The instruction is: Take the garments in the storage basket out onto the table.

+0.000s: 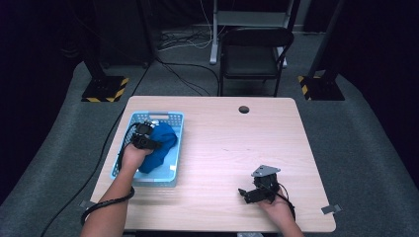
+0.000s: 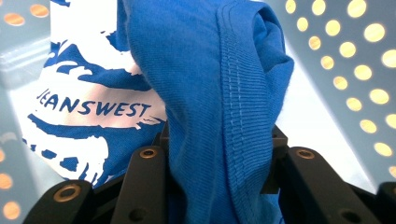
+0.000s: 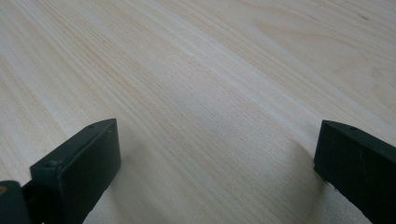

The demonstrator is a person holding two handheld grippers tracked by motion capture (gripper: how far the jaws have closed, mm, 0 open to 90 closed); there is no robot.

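Left gripper view — blue shirt (image 2: 219, 116) pinched between closed jaws.

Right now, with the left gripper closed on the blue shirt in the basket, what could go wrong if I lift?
1. The left gripper pinches only a narrow fold of the blue shirt near its stitched hem, so the fabric may slip out partway up.
2. The shirt fills much of the light blue basket, which may drag or tip as the cloth rises.
3. The right gripper stands open over the bare table, far from the basket, so nothing steadies it.
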